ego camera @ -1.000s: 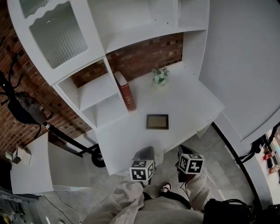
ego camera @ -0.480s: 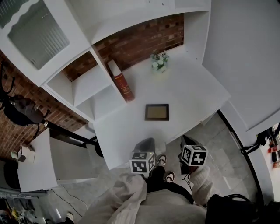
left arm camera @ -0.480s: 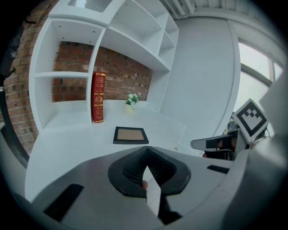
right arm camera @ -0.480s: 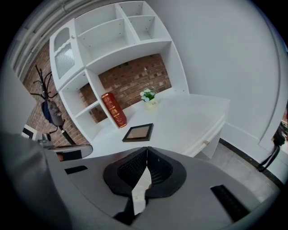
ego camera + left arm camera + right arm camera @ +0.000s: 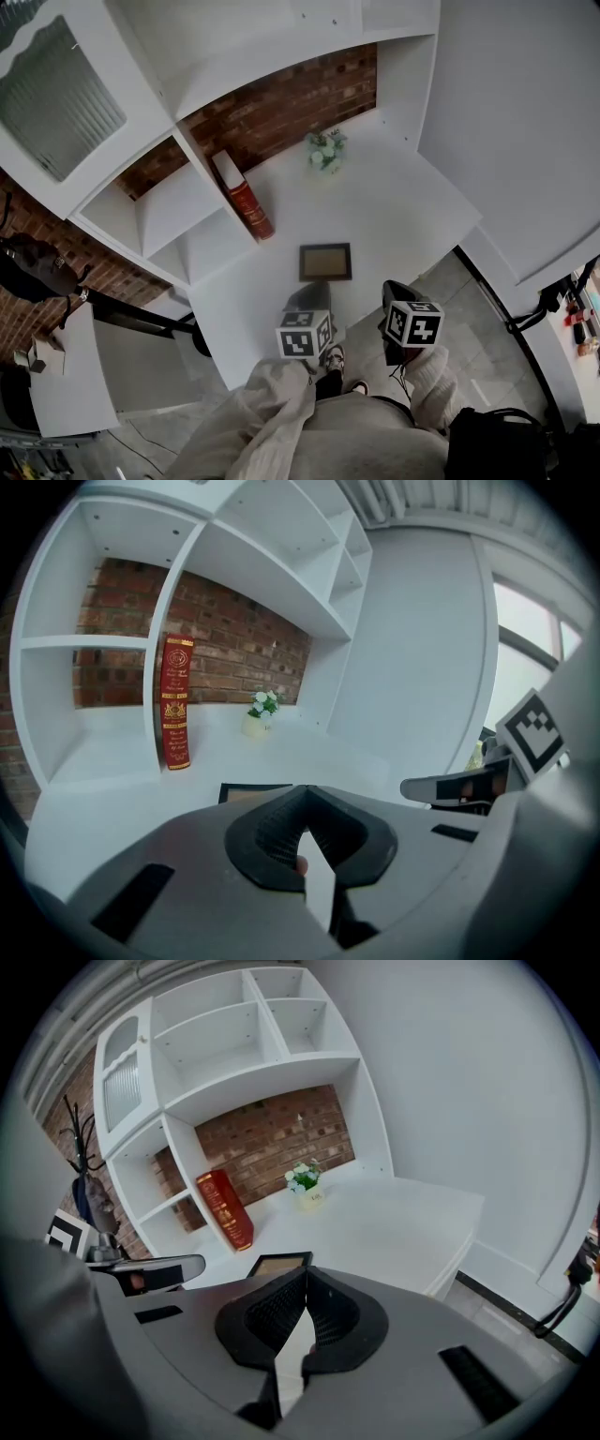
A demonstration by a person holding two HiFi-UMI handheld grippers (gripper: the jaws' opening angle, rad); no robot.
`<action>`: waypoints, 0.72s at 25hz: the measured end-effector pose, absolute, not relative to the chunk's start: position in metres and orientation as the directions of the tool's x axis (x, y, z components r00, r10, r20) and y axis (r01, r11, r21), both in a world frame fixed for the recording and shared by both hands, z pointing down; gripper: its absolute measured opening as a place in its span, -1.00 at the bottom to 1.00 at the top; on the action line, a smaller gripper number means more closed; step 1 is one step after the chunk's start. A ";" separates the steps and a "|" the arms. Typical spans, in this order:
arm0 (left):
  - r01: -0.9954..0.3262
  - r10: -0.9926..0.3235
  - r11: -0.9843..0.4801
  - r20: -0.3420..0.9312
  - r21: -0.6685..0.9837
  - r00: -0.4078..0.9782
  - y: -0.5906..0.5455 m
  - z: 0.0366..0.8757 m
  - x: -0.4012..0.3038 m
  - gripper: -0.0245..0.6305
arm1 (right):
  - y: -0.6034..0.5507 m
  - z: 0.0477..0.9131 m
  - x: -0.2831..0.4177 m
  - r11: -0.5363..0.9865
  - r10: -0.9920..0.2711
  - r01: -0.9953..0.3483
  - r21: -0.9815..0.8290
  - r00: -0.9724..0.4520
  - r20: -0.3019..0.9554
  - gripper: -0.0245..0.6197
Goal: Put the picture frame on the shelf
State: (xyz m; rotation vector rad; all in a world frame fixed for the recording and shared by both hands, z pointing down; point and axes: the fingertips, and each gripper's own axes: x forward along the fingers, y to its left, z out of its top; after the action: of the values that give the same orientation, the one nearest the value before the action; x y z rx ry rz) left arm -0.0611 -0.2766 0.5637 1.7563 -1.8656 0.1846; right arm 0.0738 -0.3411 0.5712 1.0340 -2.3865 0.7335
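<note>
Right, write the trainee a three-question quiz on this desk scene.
1. True or false: the picture frame lies flat on the desk.
2. What stands upright beside the shelf divider? A) the red book B) a lamp C) a mug
3. Fill in: the fingers of the left gripper and the right gripper are ____, with nothing between them.
Key: 1 true; 2 A; 3 shut.

Red book (image 5: 247, 204), white shelf (image 5: 174, 201)
</note>
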 end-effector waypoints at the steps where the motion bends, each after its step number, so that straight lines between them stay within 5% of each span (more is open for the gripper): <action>1: -0.953 -0.875 0.130 0.483 0.274 0.019 -0.280 0.563 -0.064 -0.90 | -0.344 0.571 0.070 0.585 -0.527 -0.757 -0.292 -0.628 0.573 -0.85; 11: -0.957 -0.855 0.091 0.515 0.277 0.067 -0.300 0.575 -0.087 -0.90 | -0.363 0.581 0.043 0.598 -0.496 -0.745 -0.296 -0.634 0.594 -0.85; 18: -0.991 -0.881 0.005 0.470 0.131 0.058 -0.348 0.540 -0.114 -0.90 | -0.387 0.573 0.025 0.613 -0.494 -0.735 -0.290 -0.643 0.585 -0.85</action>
State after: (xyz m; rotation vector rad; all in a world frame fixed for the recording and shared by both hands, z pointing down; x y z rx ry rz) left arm -0.1142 -0.3482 0.5401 1.9216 -1.8675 0.3516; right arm 0.0249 -0.3866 0.5732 0.9731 -2.3869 0.7186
